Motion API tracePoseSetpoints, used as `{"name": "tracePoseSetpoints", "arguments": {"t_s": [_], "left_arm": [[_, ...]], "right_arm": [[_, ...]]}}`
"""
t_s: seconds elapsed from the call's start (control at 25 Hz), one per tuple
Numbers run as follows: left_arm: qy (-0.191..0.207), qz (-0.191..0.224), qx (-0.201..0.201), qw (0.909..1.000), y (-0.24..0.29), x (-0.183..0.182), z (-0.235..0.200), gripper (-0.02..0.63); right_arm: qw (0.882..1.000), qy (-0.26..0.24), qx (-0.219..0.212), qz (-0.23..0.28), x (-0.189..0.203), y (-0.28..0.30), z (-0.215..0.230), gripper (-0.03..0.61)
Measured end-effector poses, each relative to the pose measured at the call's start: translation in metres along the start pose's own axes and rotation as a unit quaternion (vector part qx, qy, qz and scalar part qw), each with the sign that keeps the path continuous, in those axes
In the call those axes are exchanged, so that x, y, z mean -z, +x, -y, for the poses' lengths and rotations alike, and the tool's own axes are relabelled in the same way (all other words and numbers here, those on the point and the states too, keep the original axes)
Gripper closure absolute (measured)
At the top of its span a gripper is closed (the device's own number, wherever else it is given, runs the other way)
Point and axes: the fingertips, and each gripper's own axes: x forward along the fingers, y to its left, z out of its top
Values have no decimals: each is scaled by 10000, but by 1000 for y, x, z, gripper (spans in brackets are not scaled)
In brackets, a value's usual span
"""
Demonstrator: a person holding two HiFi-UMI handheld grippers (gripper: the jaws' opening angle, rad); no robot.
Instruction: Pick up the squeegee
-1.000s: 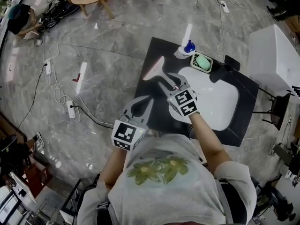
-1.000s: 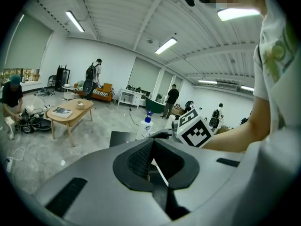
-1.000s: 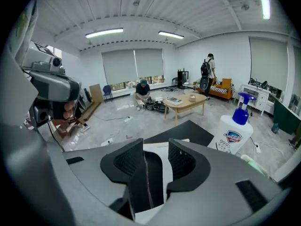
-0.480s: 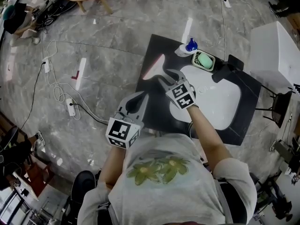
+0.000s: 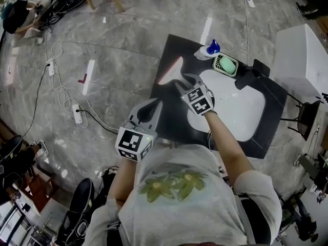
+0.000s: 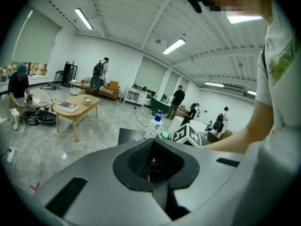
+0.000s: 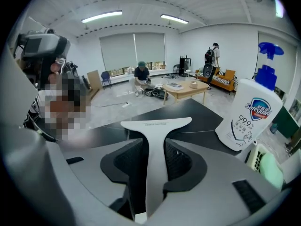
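Note:
A white T-shaped squeegee (image 7: pixel 157 124) stands upright between the jaws of my right gripper (image 7: pixel 155 149), its blade end away from the camera. The jaws are shut on its handle. In the head view the right gripper (image 5: pixel 185 82) hovers over the black countertop (image 5: pixel 174 50), left of the white sink (image 5: pixel 241 111); the squeegee itself is hard to make out there. My left gripper (image 5: pixel 149 109) hangs at the counter's near-left edge. In its own view the left gripper (image 6: pixel 153 147) has its jaws pressed together with nothing between them.
A white soap bottle with a blue pump (image 5: pixel 210 49) (image 7: pixel 249 117) and a green sponge in a tray (image 5: pixel 226 64) sit behind the sink. A white box (image 5: pixel 300 60) stands to the right. Cables and a power strip (image 5: pixel 77 111) lie on the floor at left.
My right gripper has drifted slightly toward the far side of the counter with the squeegee in it. The left gripper has barely moved.

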Motion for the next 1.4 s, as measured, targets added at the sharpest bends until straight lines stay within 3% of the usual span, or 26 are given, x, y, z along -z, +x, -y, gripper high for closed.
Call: {"name": "tracePoseSetpoints", "arguments": {"t_s": [0.52, 1.4], "left_arm": [[25, 93, -43, 9999, -12, -1, 1, 604], [367, 473, 49, 9982, -45, -20, 26, 604]], "right_arm": [[9997, -75, 243, 7, 2, -4, -2, 479], [9954, 138, 329, 888, -51, -73, -23, 480]]}}
